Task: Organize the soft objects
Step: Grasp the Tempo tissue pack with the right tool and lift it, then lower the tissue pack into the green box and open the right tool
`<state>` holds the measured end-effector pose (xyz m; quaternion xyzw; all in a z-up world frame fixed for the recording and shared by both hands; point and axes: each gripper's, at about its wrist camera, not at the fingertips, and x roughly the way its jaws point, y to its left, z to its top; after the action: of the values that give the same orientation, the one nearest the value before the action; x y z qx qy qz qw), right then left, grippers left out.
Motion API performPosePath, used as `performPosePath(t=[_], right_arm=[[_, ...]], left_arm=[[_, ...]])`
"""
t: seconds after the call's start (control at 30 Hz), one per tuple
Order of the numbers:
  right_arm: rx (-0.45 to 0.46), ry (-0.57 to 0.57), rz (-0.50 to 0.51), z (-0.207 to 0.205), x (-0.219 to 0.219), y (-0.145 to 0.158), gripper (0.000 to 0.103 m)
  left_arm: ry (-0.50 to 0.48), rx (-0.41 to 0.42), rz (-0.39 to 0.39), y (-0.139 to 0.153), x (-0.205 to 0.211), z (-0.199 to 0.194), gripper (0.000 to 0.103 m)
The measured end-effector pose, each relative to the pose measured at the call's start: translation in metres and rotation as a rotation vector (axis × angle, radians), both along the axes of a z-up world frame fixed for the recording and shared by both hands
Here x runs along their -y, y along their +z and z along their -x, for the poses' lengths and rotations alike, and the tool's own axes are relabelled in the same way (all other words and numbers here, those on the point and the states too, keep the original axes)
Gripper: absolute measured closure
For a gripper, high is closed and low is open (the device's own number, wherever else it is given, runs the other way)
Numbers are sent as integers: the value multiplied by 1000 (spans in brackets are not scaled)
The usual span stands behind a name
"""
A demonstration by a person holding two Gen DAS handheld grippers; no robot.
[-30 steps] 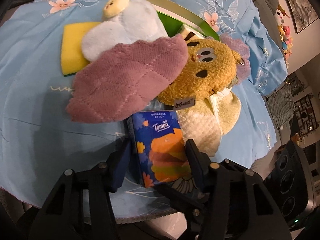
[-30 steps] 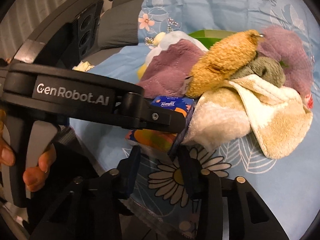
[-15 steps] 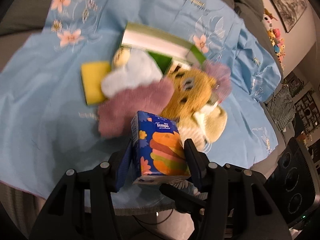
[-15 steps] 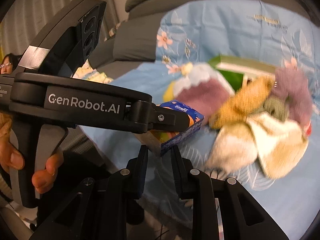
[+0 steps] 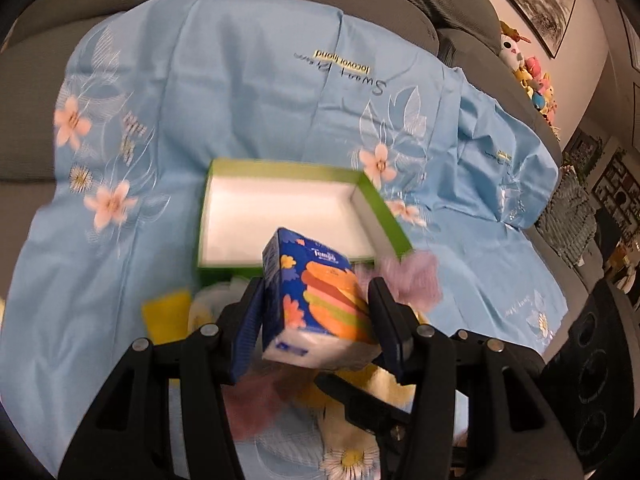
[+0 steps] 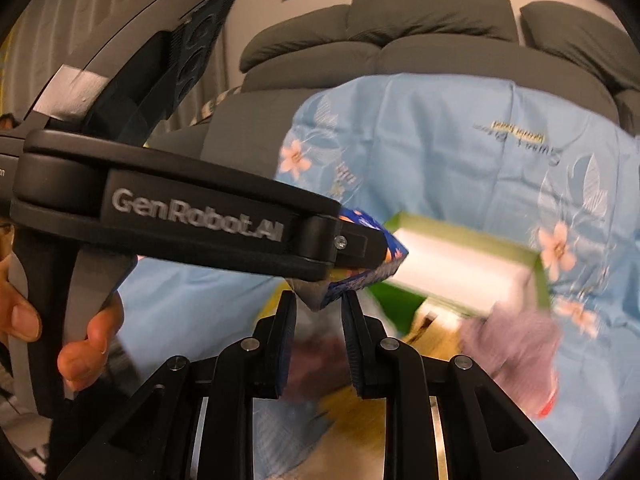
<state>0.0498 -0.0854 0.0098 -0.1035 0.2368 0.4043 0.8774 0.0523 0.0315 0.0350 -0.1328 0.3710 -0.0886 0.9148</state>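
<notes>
1 tissue pack (image 5: 320,300): clamped in left claw (image 5: 316,312), above cloth pile | 1 green box (image 5: 288,212): open, on blue sheet (image 5: 240,92) | right claw (image 6: 318,320): narrow gap, holding nothing

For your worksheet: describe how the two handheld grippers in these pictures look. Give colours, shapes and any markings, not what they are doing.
Both are matte black plastic. The left gripper has two flat fingers with dark blue pads, carried on angular linkage bars with triangular cut-outs and round silver pivot pins. The right gripper has the same build. Seen side-on from the right wrist, the left gripper's body bears silver "GenRobot.AI" lettering and a strip of grey tape.
</notes>
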Motion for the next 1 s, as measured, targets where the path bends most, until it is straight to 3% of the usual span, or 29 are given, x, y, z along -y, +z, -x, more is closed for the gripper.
performPosePath(t=[0.27,0.33,0.4,0.47,0.53,0.67,1.0], right_arm=[[-18,-89,12,-93,2,16,78],[-55,-121,25,-107,3,14,78],[-96,-183,48,-121,6,10,70],[-129,-238,62,-128,15,5,58],[-148,-241,33,-124,30,2,53],[-147,-267,15,-102,55,0,52],[-203,-267,-59,-33,88,-4,51]], left_arm=[[-4,4,-9,17,7,-90,51],[6,-18,-2,14,7,-113,38],[22,-56,5,7,6,-130,8],[63,-83,-15,1,3,-139,5],[88,-100,-31,-4,-1,-140,5],[101,-134,-11,-10,-12,-128,2],[134,-150,-13,-20,-26,-64,1]])
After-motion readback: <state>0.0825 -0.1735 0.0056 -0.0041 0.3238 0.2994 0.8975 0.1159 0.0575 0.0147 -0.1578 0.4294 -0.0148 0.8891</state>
